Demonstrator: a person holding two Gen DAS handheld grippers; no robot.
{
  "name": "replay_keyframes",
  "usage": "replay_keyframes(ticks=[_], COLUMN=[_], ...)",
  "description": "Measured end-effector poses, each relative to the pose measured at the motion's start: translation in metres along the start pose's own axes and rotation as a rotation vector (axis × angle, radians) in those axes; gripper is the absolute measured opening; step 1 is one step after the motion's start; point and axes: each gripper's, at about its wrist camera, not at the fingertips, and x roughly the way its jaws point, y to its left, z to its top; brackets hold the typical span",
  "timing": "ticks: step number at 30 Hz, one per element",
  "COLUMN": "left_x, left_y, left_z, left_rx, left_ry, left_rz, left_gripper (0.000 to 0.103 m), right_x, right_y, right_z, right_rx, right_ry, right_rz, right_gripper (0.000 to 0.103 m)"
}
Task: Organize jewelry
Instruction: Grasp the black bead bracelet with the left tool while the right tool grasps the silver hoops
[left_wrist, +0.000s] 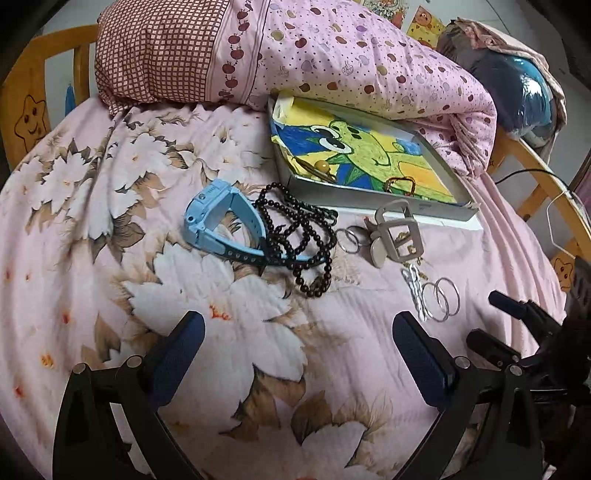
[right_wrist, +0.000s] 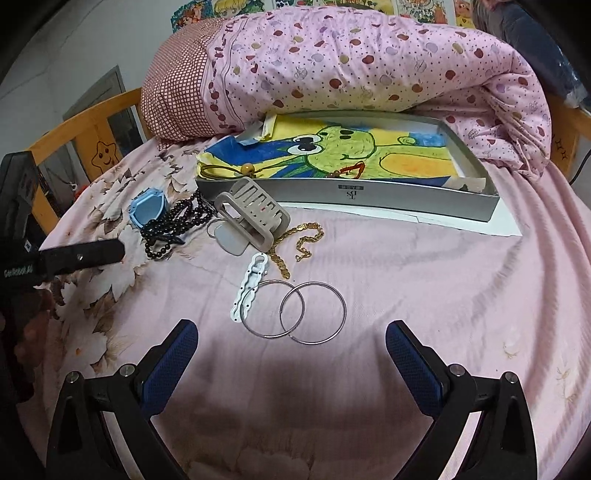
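Both grippers are hovering wide and empty over the bed; the right gripper (right_wrist: 291, 343) is lining up on two silver hoops (right_wrist: 293, 313) lying before the shallow box (right_wrist: 388, 194); the left gripper (left_wrist: 297, 334) is facing the blue watch (left_wrist: 221, 218) and black beads (left_wrist: 303, 240); next, seemingly, closing on the thin hoops.

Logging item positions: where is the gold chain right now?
In the right wrist view, the gold chain lies on the pink sheet, centre-left, beside the beige hair claw and before the grey box.
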Motion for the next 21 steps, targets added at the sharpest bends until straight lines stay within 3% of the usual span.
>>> replay_keyframes(ticks=[4,9,13,17,19,21], left_x=[0.008,0.025,0.031,0.038,0.041,0.042], left_y=[0.005,0.013,0.017,0.018,0.017,0.016], left_z=[0.008,0.013,0.017,0.022,0.022,0.023], left_rx=[-0.039,-0.088,-0.110,-0.123,-0.122,-0.112], left_ry=[-0.003,0.031,0.032,0.041,0.048,0.051], left_rz=[-0.040,-0.077,-0.107,-0.130,-0.129,-0.124], left_gripper=[0.088,0.056,0.043,0.023,0.014,0.005], right_x=[0.005,0.014,0.024,0.032,0.033,0.033], right_y=[-0.002,-0.007,-0.009,-0.003,-0.002,-0.001], right_z=[0.001,0.005,0.007,0.008,0.009,0.008], right_rx=[-0.002,0.021,0.033,-0.001,-0.008,-0.012], right_ry=[0.010,0.025,0.050,0.064,0.064,0.063], right_rz=[-0.013,-0.023,-0.033,-0.068,-0.073,-0.074], right_gripper=[0.091,0.076,0.067,0.056,0.045,0.043])
